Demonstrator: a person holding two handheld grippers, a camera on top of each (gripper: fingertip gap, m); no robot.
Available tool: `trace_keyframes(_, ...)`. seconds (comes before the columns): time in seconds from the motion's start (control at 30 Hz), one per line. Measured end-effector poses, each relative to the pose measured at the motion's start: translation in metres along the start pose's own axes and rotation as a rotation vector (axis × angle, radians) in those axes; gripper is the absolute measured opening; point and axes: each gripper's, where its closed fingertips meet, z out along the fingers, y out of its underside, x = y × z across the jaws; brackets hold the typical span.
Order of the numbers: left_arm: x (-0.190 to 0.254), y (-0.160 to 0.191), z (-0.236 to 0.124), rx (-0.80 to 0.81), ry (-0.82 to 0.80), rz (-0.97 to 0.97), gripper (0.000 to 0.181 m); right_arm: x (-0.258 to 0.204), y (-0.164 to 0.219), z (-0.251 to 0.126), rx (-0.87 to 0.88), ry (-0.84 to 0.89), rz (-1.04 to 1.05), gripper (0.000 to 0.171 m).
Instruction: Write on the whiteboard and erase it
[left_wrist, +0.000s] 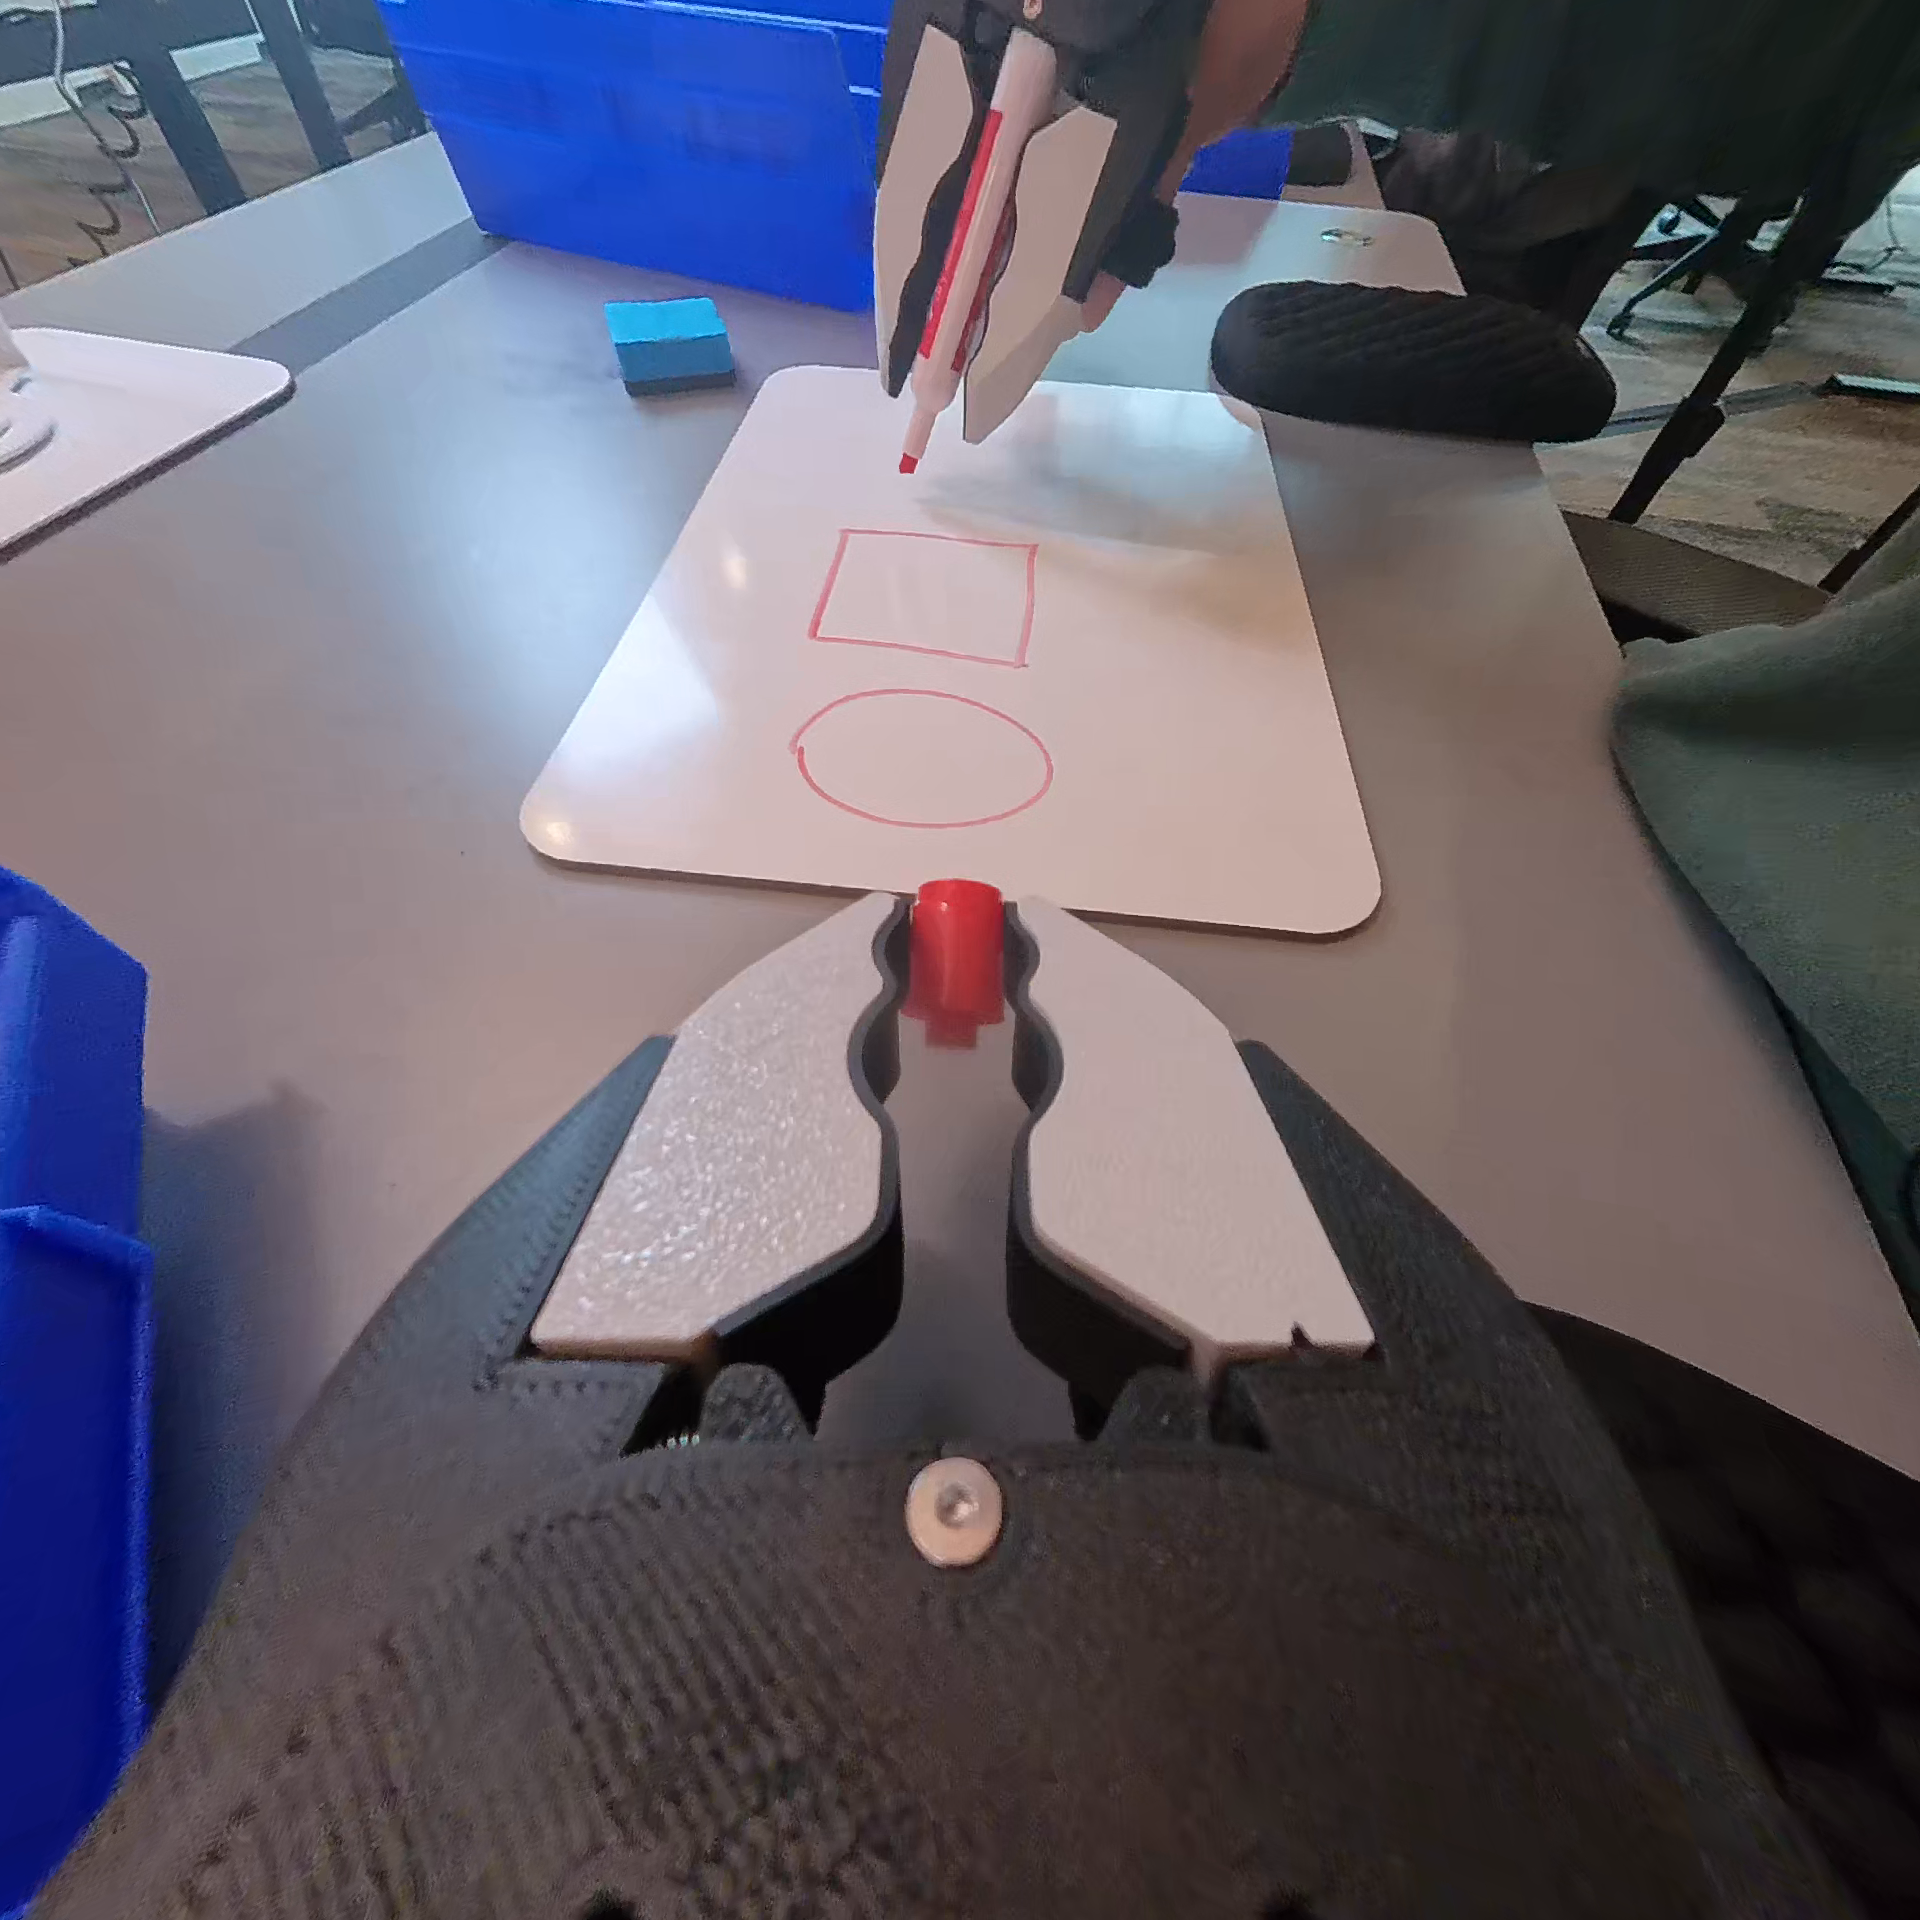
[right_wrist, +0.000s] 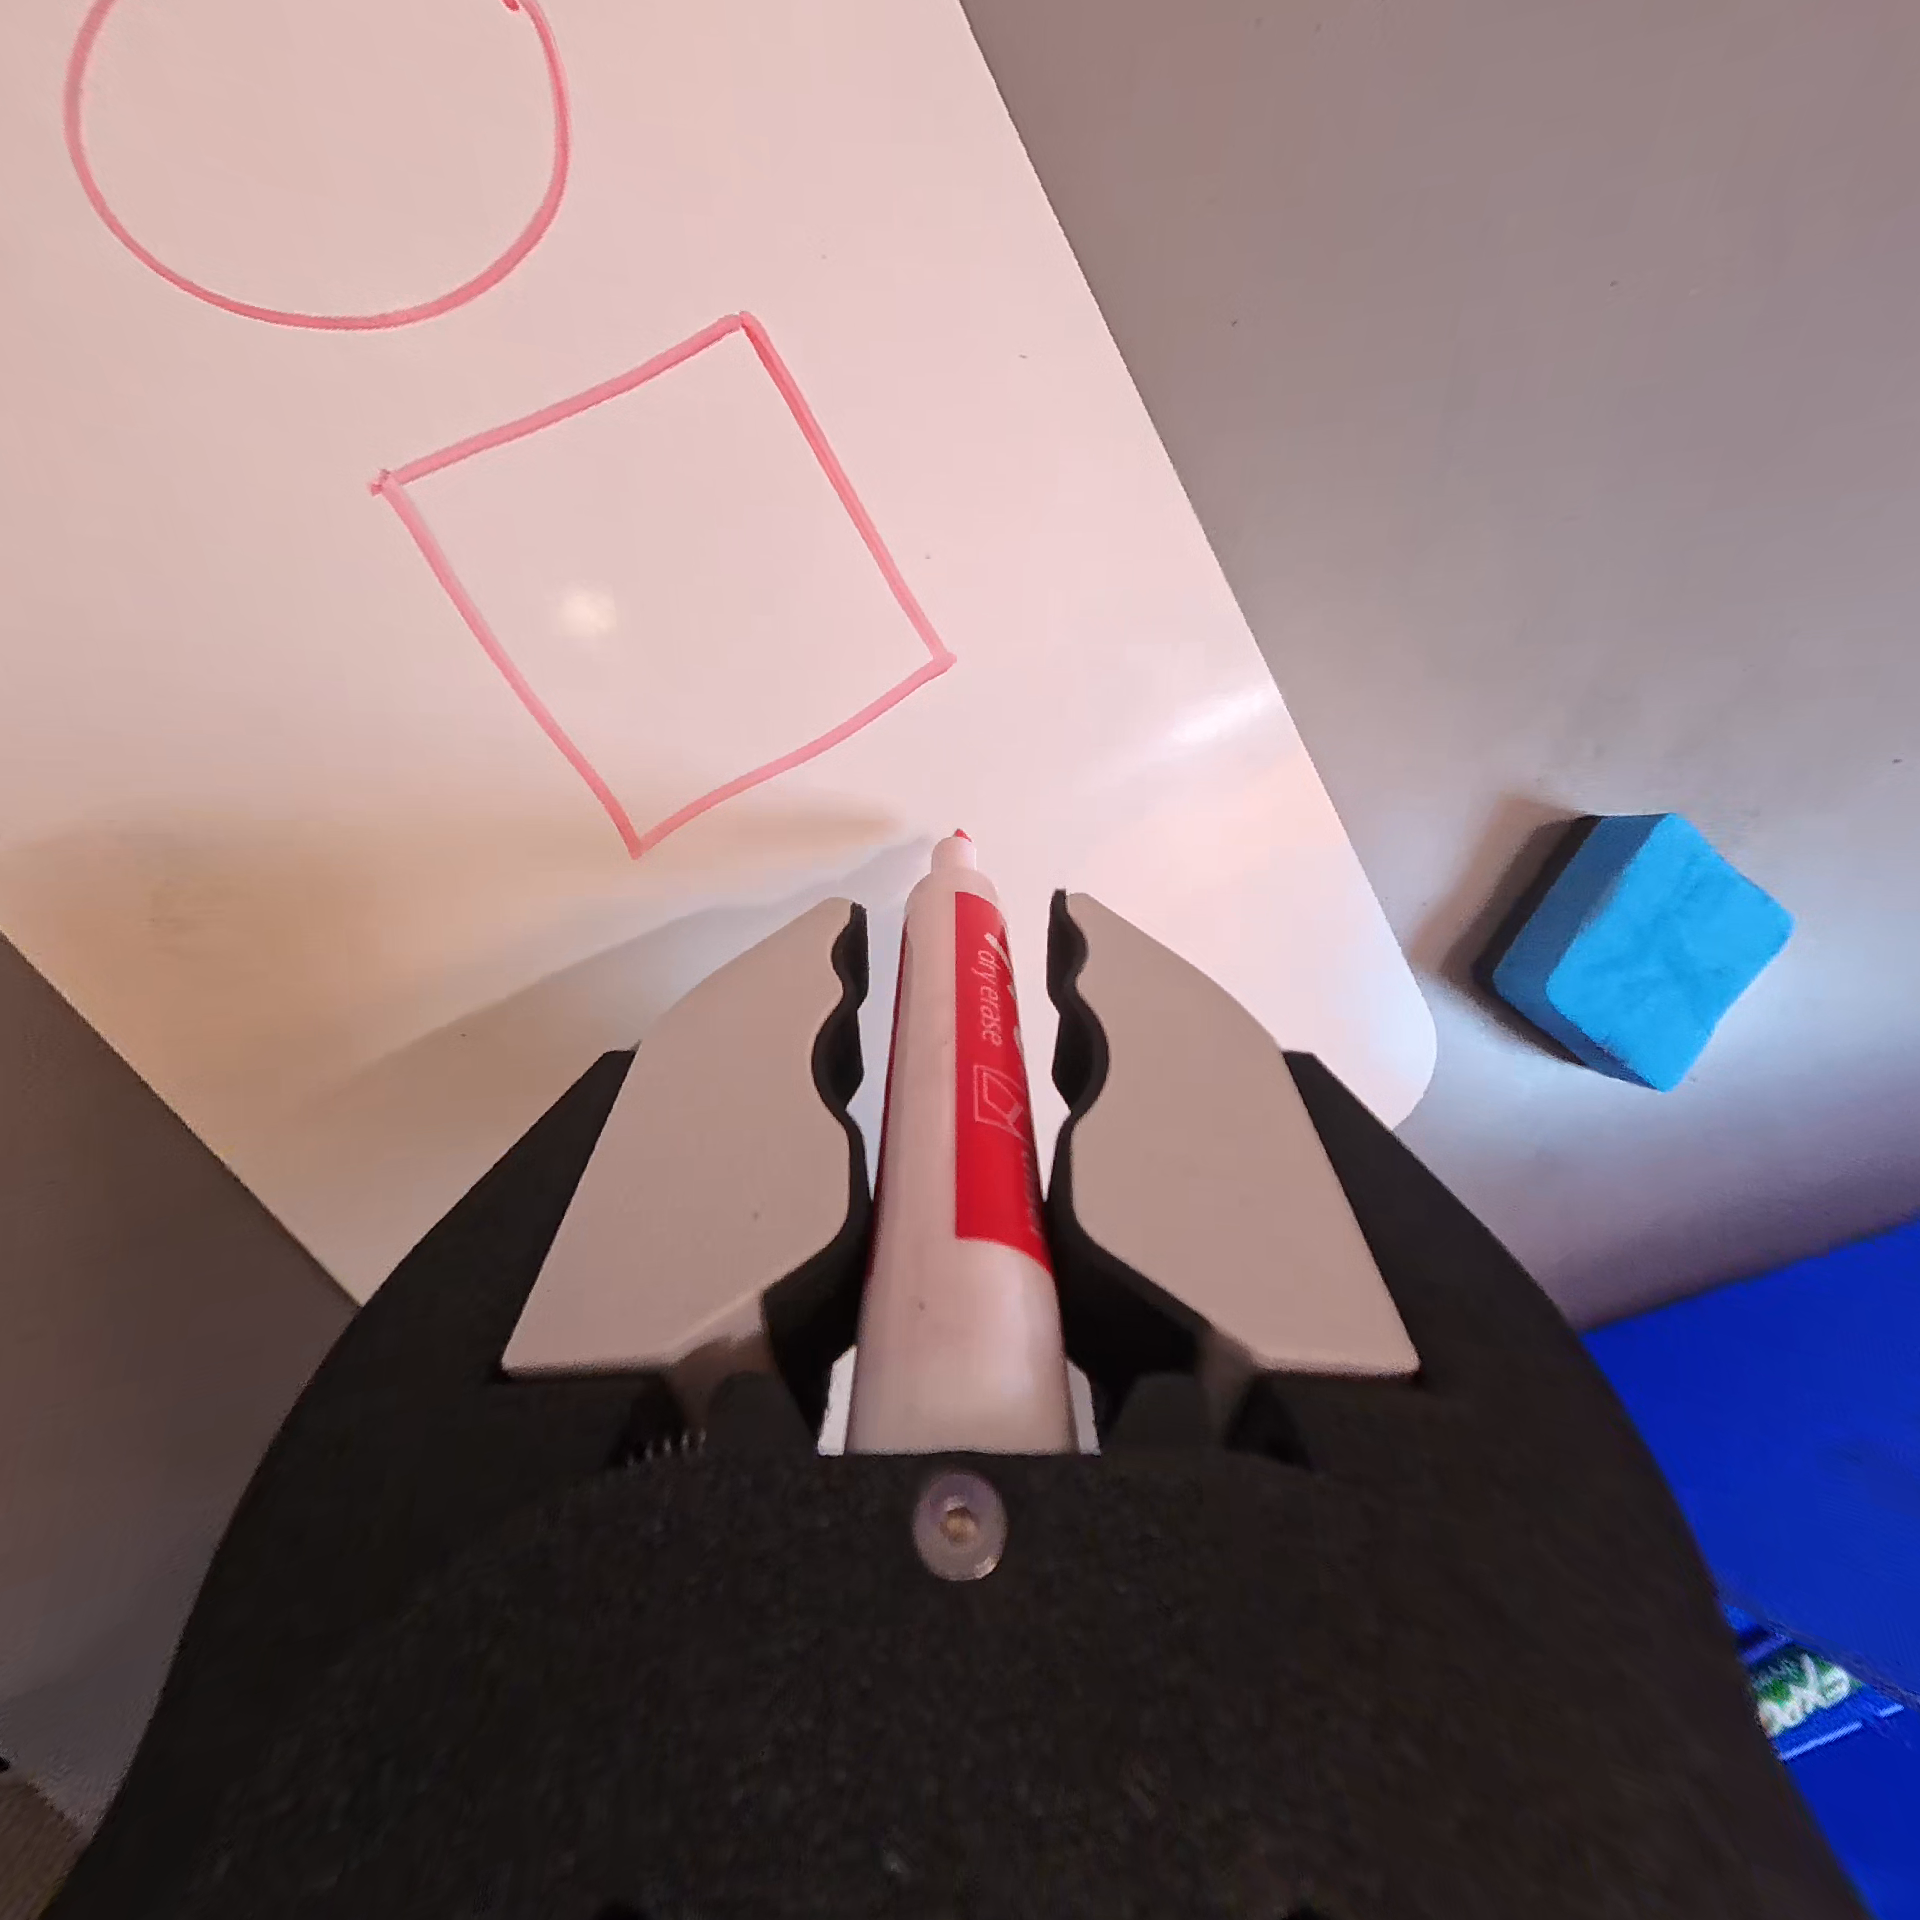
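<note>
Clamped in the left gripper (left_wrist: 954, 961), the red cap (left_wrist: 952, 951) waits just short of the whiteboard (left_wrist: 1164, 748). Ahead, the right gripper (right_wrist: 958, 1023) grasps the marker (right_wrist: 961, 1122), tip poised beyond the drawn square (right_wrist: 665, 582). Writing looks underway; next likely touching down, or capping before fetching the eraser (right_wrist: 1636, 951) off to its right.

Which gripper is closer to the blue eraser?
Right. The right gripper, holding the marker, hangs over the whiteboard's far end, beside the eraser. The left gripper, holding the cap, sits at the board's near edge, a board-length away.
</note>
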Motion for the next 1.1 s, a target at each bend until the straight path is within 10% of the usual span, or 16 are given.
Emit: trace_keyframes(1.1,-0.006,0.001,0.000,-0.006,-0.022,-0.026,0.017,0.006,0.021,-0.011,0.010,0.036,0.047,0.034)
